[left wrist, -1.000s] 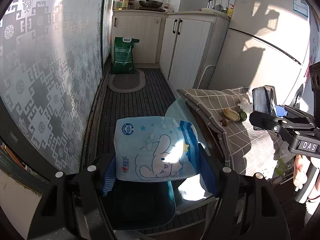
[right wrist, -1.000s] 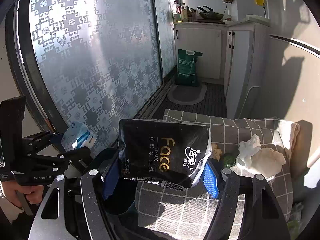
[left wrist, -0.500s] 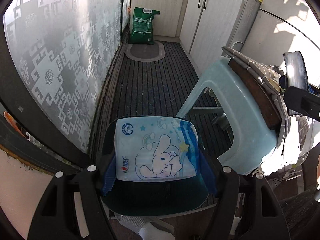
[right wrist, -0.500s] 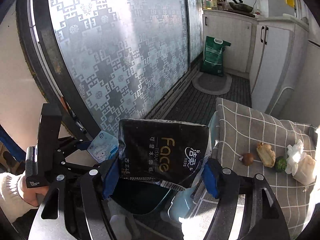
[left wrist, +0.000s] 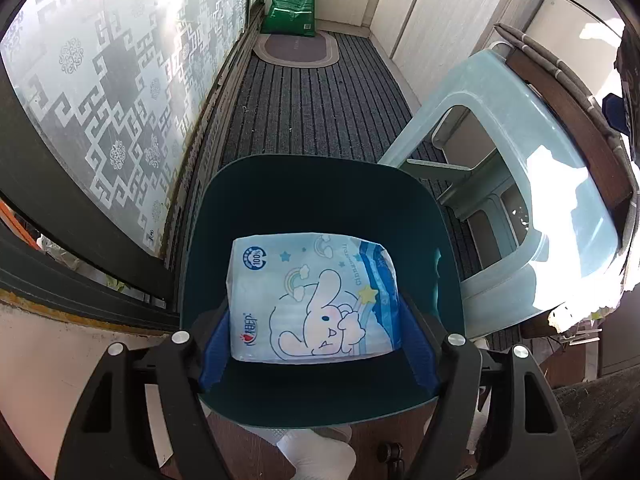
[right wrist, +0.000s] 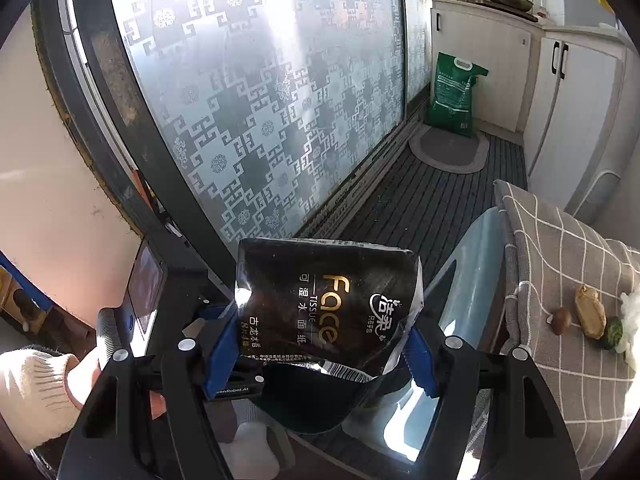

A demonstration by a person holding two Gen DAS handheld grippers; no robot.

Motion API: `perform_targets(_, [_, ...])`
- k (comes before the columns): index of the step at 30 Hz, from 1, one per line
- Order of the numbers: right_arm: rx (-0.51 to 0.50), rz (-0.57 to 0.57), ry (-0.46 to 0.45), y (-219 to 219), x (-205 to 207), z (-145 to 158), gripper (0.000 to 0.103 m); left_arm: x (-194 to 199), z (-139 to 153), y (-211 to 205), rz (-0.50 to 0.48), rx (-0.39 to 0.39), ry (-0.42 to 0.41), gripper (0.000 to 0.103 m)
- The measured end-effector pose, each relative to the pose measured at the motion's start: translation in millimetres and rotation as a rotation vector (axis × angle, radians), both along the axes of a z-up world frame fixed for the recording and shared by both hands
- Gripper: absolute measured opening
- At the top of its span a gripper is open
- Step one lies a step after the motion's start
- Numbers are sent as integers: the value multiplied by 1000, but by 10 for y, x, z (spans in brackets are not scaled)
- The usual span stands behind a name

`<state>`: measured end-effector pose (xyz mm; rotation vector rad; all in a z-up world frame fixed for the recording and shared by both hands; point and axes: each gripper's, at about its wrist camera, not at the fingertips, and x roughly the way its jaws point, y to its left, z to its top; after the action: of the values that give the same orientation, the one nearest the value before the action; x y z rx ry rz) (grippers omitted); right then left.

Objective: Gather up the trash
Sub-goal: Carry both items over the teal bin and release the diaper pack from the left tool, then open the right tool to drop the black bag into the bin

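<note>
Blue-padded left tongs (left wrist: 314, 336) are pinching a pale blue tissue pack (left wrist: 314, 298) printed with a cartoon rabbit, and I see it hanging directly over the open mouth of a dark teal trash bin (left wrist: 320, 200) on the floor. My right tongs (right wrist: 320, 344) are clamped on a black "Face" tissue wrapper (right wrist: 326, 304), near the bin. To the right, food scraps (right wrist: 588, 312) lie on the checked cloth (right wrist: 560, 248) covering the table, beside a light blue plastic stool (left wrist: 520, 168).
</note>
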<state>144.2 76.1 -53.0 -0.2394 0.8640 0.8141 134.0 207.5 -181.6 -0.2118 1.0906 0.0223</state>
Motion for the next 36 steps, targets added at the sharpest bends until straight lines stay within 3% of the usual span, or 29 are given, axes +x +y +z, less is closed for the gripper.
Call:
perform_targets(9, [-35,6,24,150,58,-147,71,-97,222,107,10,36,-83,82])
perform_targets(22, [-106,18,55,344,144,-476,71,-457,1104,342,83,-1,-336,57])
perform_targets(36, [-215,54,134,523,175,-1118,72,-596,1750,167,71,0,-457,41])
